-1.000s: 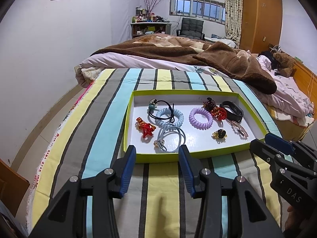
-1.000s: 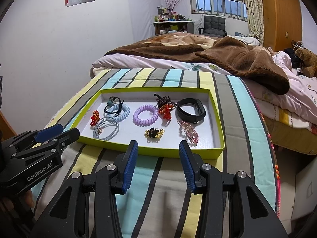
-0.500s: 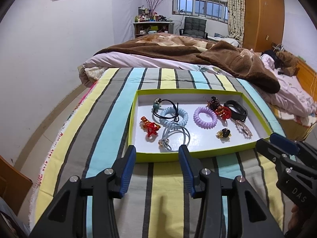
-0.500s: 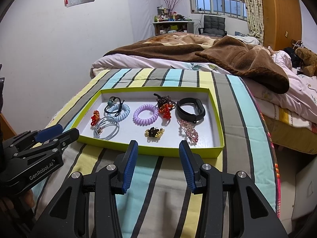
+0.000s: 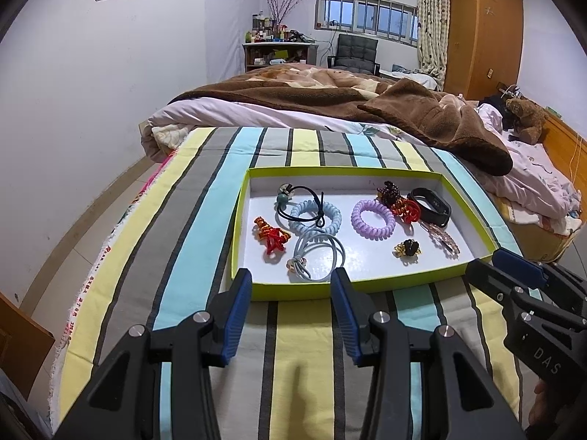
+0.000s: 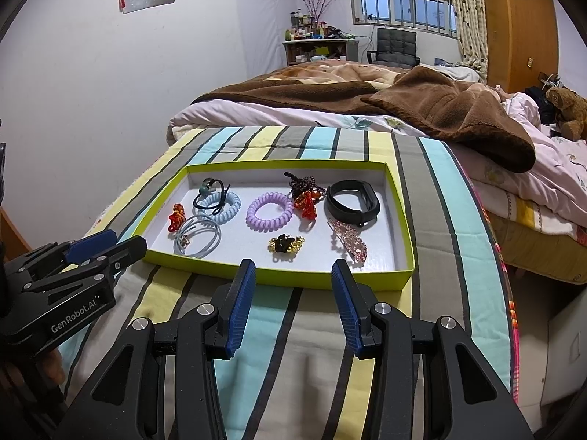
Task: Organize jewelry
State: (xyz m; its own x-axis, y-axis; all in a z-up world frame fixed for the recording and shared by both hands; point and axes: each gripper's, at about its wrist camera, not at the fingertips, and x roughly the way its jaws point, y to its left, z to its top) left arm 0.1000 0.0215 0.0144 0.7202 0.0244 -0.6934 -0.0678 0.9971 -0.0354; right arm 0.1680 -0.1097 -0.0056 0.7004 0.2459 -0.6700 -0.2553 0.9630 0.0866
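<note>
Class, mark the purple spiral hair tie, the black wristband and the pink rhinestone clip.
purple spiral hair tie [image 6: 269,211], right wrist view, near coil.
black wristband [image 6: 353,201], right wrist view, right part.
pink rhinestone clip [image 6: 349,240], right wrist view, middle.

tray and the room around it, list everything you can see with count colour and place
tray: 1, lime rim, white floor, on striped cloth
striped cloth: 1, blue, yellow and grey, under tray
spiral hair ties: 2, light blue left of purple, mid tray
black cord tie: 1, black with bead, over the blue spiral
thin elastic loops: 1 bunch, pale blue, front left
red bead ornaments: 2, far left and centre
black band: 1, back right
pink clip: 1, front right
gold and black charm: 1, front centre
brown blanket: 1, on bed behind
teddy bear: 1, brown, far right
left tongs: black, blue pads, open
right tongs: same, open
</note>
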